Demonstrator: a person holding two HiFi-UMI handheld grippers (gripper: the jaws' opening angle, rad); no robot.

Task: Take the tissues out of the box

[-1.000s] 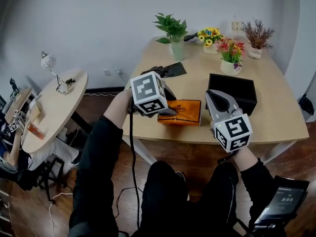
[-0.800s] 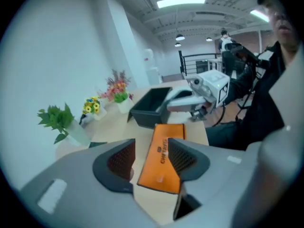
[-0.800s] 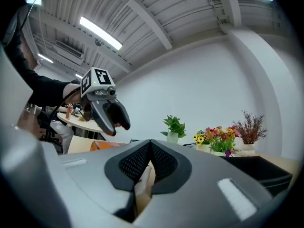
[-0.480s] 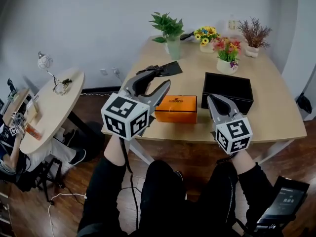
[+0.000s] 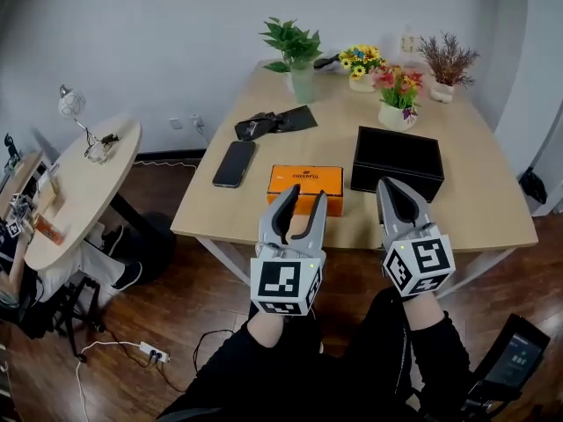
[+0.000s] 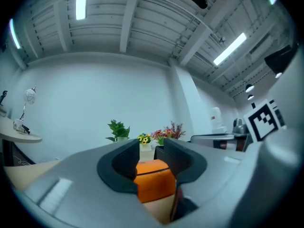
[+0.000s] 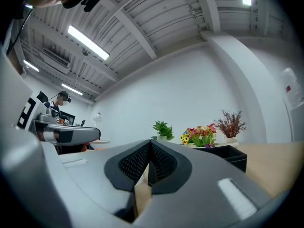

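Tissue box (image 5: 304, 181) near table (image 5: 493, 209) edge — phone (image 5: 233, 163) left, black box (image 5: 398, 161) close right

White wall (image 5: 176, 42), wood floor (image 5: 167, 297), desk (image 5: 479, 202), round table (image 5: 79, 192)

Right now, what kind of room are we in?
Probably an office or meeting room: a long wooden table with potted flowers along its far edge, strip lights on the ceiling, and a round side table nearby.

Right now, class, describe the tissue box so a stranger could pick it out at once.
Find the large wooden table. Near its front edge lies the tissue box, between a dark phone and a black box. It alone is a bright orange box.
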